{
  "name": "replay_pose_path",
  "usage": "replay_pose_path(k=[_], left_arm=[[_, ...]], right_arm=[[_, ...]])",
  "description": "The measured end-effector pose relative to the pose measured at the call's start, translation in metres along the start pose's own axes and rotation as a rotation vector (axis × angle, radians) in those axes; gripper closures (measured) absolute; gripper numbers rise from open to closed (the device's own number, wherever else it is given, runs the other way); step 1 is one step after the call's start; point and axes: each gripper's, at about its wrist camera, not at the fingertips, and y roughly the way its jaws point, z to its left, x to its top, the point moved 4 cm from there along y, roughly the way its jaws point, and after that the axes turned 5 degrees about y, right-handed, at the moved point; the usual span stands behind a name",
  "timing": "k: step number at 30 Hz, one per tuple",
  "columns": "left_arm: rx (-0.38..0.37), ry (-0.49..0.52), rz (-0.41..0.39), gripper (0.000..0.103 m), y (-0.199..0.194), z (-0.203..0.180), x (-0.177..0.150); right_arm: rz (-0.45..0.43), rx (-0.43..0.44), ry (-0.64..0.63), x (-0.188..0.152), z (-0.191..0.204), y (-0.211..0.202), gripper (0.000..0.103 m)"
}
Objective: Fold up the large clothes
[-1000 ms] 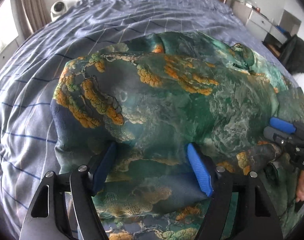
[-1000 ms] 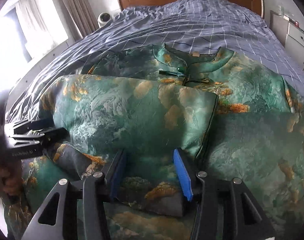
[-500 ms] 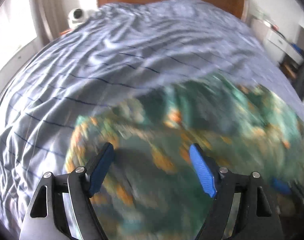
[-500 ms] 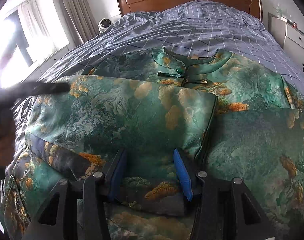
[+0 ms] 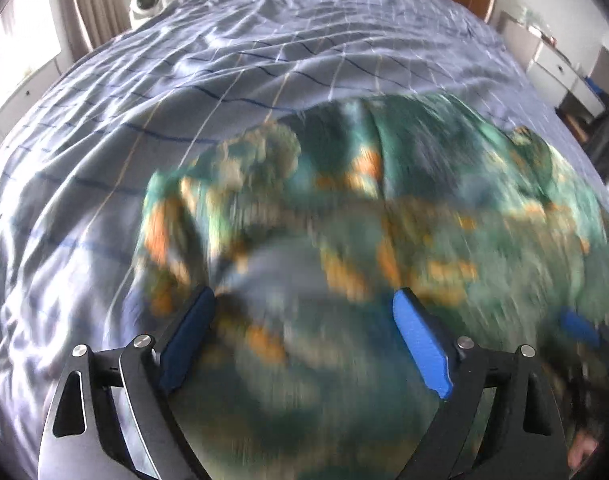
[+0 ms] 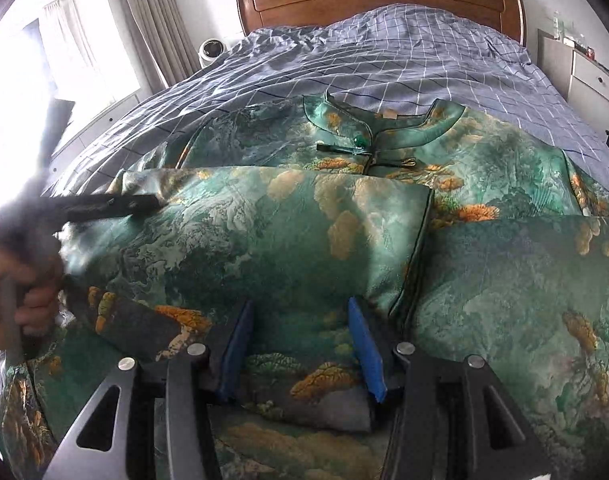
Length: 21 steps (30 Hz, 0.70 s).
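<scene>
Right hand-held gripper point(image 6: 300, 344) wide over the garment point(image 6: 288, 240); left hand-held gripper point(image 5: 304, 344) wide; a hasty sweep could undo the fold.

left hand-held gripper point(image 5: 300, 336) has its jaws spread wide; right hand-held gripper point(image 6: 300, 344) has its jaws parted too, pointing far.

Black tongs point(image 6: 300, 344), blue pads point(image 6: 366, 354)
</scene>
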Motion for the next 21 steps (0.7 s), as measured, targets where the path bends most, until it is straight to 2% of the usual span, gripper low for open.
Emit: replay_pose_path(k=[3,7,11,13,14,15,18,21], left_arm=[[0.009,0.061,0.007,0.004,-0.03,-0.014,-0.031],[-0.073,0.077,0.044,0.004,-0.071,-0.03,-0.092],[-0.124,0.062,-0.009,0.004,-0.116,-0.035,-0.137],[-0.113,0.063,-0.043,0.004,-0.136,-0.037,-0.155],[-0.099,0.063,-0.054,0.004,-0.144,-0.037,-0.162],[-0.082,0.062,-0.069,0.004,-0.153,-0.037,-0.171],[-0.088,0.053,-0.075,0.004,-0.165,-0.038,-0.182],[-0.082,0.072,-0.099,0.004,-0.176,-0.042,-0.189]], right_arm=[[0.004,-0.015,-0.017,0.001,0.002,0.001,0.054],[0.012,-0.034,-0.031,0.002,0.004,0.001,0.054],[0.02,-0.071,-0.062,0.007,0.011,-0.011,0.053],[0.013,-0.102,-0.072,0.011,0.018,-0.029,0.044],[-0.007,-0.108,-0.066,0.013,0.02,-0.042,0.03],[-0.036,-0.102,-0.062,0.013,0.023,-0.06,0.023],[-0.099,-0.073,-0.09,0.005,0.03,-0.109,0.022],[-0.146,-0.093,-0.13,-0.02,0.029,-0.153,0.022]])
